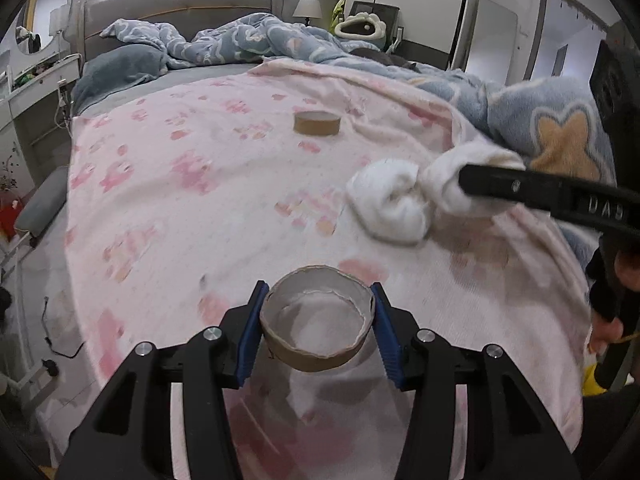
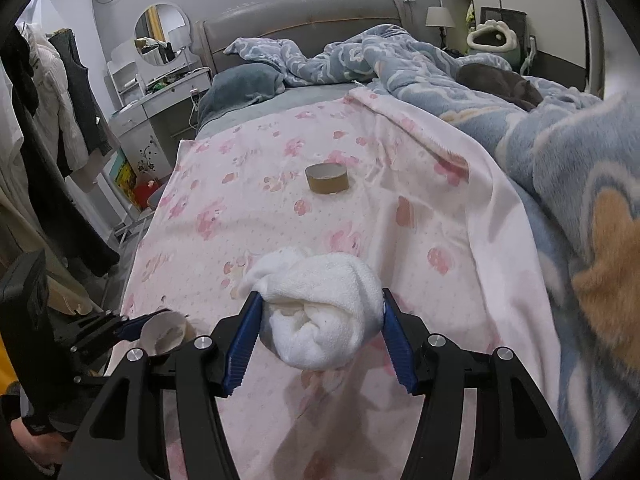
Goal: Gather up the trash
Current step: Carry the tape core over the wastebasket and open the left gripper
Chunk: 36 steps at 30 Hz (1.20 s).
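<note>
My left gripper (image 1: 318, 320) is shut on a torn cardboard tape ring (image 1: 318, 344), its blue pads pressing both sides, lifted just above the pink floral sheet (image 1: 180, 208). In the right wrist view that ring (image 2: 164, 334) and the left gripper (image 2: 132, 326) show at the lower left. My right gripper (image 2: 320, 324) is shut on a rolled white cloth wad (image 2: 320, 312). The left wrist view shows this wad (image 1: 396, 200) with one black finger (image 1: 520, 190) across it. A second cardboard ring (image 1: 317, 123) (image 2: 327, 179) lies farther up the sheet, apart from both grippers.
A rumpled blue fleece blanket (image 2: 560, 152) piles along the right side of the bed. A grey headboard (image 2: 304, 20) and pillow (image 2: 240, 84) sit at the far end. A dresser with a round mirror (image 2: 160, 36) and hanging clothes (image 2: 60, 100) stand left of the bed.
</note>
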Tool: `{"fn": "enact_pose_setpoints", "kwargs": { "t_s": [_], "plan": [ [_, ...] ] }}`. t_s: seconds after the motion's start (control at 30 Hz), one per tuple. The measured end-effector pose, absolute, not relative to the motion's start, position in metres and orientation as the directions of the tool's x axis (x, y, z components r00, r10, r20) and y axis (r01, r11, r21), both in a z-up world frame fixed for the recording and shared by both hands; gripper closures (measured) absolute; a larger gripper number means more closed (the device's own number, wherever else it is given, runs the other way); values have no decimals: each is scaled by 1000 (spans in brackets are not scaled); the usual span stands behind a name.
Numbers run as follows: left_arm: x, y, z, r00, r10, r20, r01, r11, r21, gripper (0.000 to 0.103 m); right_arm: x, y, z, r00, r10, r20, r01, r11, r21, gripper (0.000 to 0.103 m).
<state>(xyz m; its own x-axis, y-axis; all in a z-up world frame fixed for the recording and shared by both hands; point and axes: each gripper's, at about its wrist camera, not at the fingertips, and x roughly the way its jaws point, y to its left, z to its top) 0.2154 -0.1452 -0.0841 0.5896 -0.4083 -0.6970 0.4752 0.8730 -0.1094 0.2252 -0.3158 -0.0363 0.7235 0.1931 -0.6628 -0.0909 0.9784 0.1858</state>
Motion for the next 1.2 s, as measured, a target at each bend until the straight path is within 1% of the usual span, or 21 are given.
{"fn": "enact_pose_setpoints", "kwargs": {
  "t_s": [0.27,0.4,0.5,0.7,0.8,0.9,1.2],
  "plan": [
    [192,-102,-79,644,-384,-661,448,890,-80,49,201,-282,-31,750,229,-620,-114,969,220,44],
    [185,-67,-75,667,-346,-660,385,918,-93,49,187,-254,-29,749,254,-612,-152,965,214,44],
    [178,-46,-73,684,-309,-661,348,934,-76,49,181,-231,-31,735,274,-620,-181,961,209,44],
    [172,1,-85,678,-217,-702,255,966,-53,49,175,-185,-37,699,315,-642,-238,949,206,44],
    [174,26,-100,646,-171,-743,206,977,-46,49,174,-163,-40,681,336,-651,-278,941,196,44],
    [176,50,-114,616,-149,-773,164,985,-60,49,176,-139,-45,659,359,-661,-318,929,189,44],
    [177,98,-161,504,-119,-855,64,993,-101,49,182,-83,-61,591,430,-682,-386,894,229,44]
  ]
}}
